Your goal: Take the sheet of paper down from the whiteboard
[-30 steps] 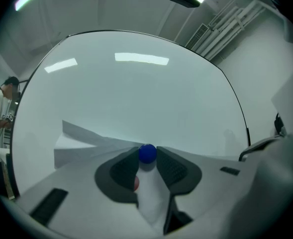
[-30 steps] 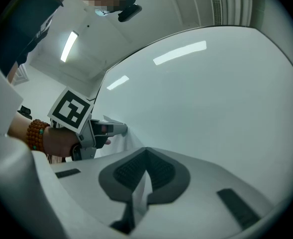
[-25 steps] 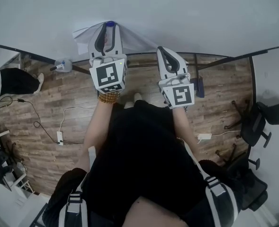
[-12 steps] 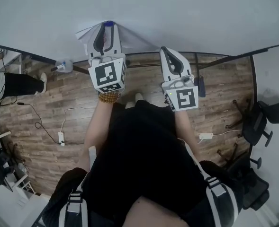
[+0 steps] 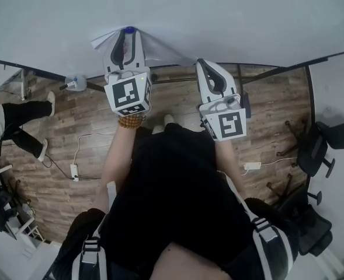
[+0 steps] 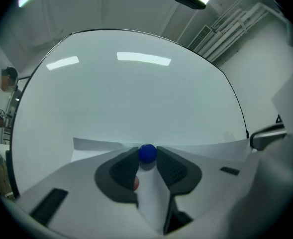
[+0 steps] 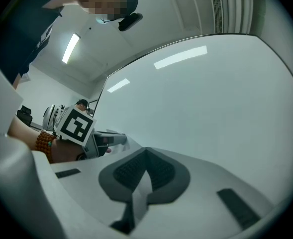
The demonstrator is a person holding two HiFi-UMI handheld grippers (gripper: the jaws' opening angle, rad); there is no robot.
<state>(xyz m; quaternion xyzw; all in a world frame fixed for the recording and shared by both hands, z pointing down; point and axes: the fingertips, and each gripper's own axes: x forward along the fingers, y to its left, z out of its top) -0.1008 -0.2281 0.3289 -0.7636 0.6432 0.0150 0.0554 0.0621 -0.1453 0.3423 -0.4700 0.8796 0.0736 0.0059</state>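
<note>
A white sheet of paper [image 5: 161, 51] hangs on the whiteboard [image 5: 230, 16], pinned by a round blue magnet [image 5: 129, 30]. My left gripper [image 5: 128, 35] points level at the board, its two pads closed on that blue magnet [image 6: 147, 153], with the paper [image 6: 206, 151] spreading out behind it. My right gripper [image 5: 202, 64] is shut with nothing in it, its tips close to the bare board just right of the sheet. In the right gripper view its dark pads [image 7: 162, 172] meet, and the left gripper [image 7: 104, 139] shows off to the left.
Below is a wooden floor with cables and a power strip [image 5: 73, 169]. Office chairs [image 5: 315, 156] stand at the right, and a bystander's legs [image 5: 25, 124] at the left. The whiteboard's dark frame [image 5: 277, 72] runs under both grippers.
My right gripper has crept slightly higher beside the board, still shut. The left gripper stays on the magnet. The bystander at the left has stepped further into view.
</note>
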